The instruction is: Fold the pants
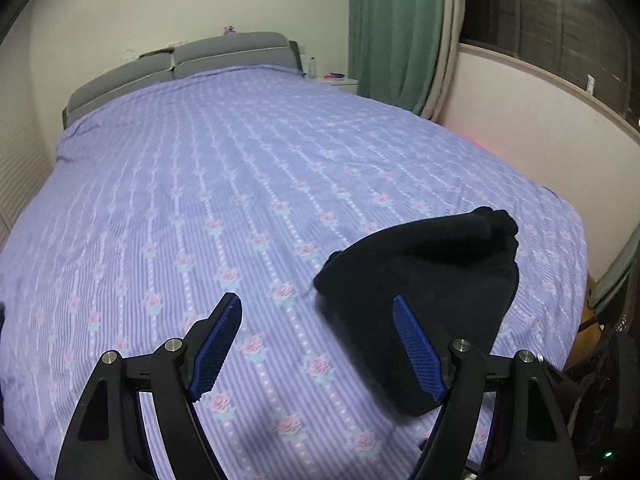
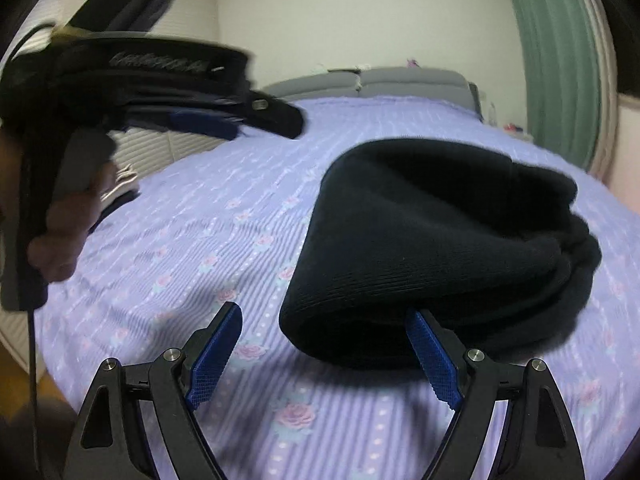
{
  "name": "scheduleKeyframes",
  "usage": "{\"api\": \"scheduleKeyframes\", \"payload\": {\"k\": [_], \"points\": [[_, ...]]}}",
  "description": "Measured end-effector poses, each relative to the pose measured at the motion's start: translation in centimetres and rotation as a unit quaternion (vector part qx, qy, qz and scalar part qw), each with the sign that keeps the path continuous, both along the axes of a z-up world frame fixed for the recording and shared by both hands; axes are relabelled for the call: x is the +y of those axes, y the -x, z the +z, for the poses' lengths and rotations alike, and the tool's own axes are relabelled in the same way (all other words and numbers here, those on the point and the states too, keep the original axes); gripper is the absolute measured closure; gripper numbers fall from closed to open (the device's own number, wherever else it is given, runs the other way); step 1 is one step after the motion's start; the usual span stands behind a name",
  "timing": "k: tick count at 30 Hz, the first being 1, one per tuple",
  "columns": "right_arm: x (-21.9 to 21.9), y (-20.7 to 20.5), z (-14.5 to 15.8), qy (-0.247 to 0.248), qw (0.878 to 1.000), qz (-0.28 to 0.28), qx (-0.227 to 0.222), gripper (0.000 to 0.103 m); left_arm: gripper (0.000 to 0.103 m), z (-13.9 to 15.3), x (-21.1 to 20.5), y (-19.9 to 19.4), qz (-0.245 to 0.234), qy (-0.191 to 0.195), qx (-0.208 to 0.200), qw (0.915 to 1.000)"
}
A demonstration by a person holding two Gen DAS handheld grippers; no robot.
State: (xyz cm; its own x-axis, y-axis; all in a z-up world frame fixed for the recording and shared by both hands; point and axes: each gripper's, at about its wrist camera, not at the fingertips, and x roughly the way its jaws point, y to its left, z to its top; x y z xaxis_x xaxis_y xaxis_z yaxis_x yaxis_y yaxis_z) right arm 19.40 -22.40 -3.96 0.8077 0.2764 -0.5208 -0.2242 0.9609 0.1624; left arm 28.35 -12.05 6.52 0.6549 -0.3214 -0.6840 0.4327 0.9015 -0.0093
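The black pants lie folded into a thick bundle on the purple flowered bedspread, near the bed's right front corner. My left gripper is open and empty above the bed, its right finger in front of the bundle's near edge. In the right wrist view the pants fill the middle right. My right gripper is open and empty, its right finger just under the bundle's near edge. The left gripper shows at upper left, held in a hand, above the bed.
A grey headboard stands at the far end of the bed. A white nightstand and a green curtain are at the back right. A pale wall under a dark window runs along the right side.
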Motion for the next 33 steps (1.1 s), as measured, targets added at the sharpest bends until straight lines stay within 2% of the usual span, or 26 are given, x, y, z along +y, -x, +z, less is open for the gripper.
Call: {"api": "scheduleKeyframes", "payload": {"k": [2,5,9,12,13,14,15,17,19,22,26,29,31,33], "points": [[0.0,0.5,-0.5,-0.017,1.000,0.005,0.017,0.019,0.025,-0.3,0.7,0.0,0.003,0.000,-0.002,1.0000],[0.8,-0.4,-1.5,0.014,1.000,0.005,0.025,0.020,0.025,-1.0,1.5,0.0,0.010,0.000,-0.002,1.0000],[0.8,-2.5,-2.4,-0.009,0.999,-0.014,0.040,0.021,0.025,-1.8,2.8,-0.1,0.019,0.006,0.010,0.9998],[1.1,-3.5,-2.5,-0.005,0.999,-0.035,0.028,0.027,0.025,-2.1,3.6,0.0,0.023,0.001,0.009,0.9997],[1.3,-3.6,-2.5,0.004,0.999,-0.043,0.022,0.039,0.025,-2.1,3.8,0.0,0.025,0.002,0.008,0.9997],[1.4,-3.8,-2.5,0.009,0.999,-0.045,0.018,0.066,0.025,-2.1,4.2,-0.1,0.028,0.004,0.009,0.9996],[1.5,-3.9,-2.6,0.009,0.999,-0.043,0.018,0.072,0.025,-2.0,4.5,-0.1,0.031,0.006,0.008,0.9995],[2.5,-3.2,-2.4,0.045,0.997,-0.061,0.003,0.077,0.025,-2.0,5.0,-0.2,0.035,0.007,0.007,0.9993],[4.9,-2.1,-2.6,0.128,0.988,-0.086,-0.024,0.080,0.025,-1.9,5.1,-0.3,0.037,0.008,0.006,0.9993],[6.8,-1.6,-3.4,0.187,0.977,-0.096,-0.038,0.082,0.025,-1.6,4.7,-0.7,0.029,0.006,0.006,0.9995],[7.2,-1.3,-3.5,0.207,0.970,-0.114,-0.048,0.083,0.025,-0.5,3.9,-0.9,0.015,0.004,-0.005,0.9999],[6.3,-1.1,-3.2,0.175,0.978,-0.112,-0.035,0.082,0.025,0.1,3.0,-1.3,-0.006,0.018,0.001,0.9998],[5.6,-1.2,-3.2,0.154,0.982,-0.107,-0.027,0.082,0.025,0.2,1.7,-1.8,-0.041,0.027,0.016,0.9987],[5.1,-1.2,-3.2,0.131,0.985,-0.106,-0.027,0.081,0.025,0.0,-0.5,-2.3,-0.099,0.028,0.030,0.9942]]}}
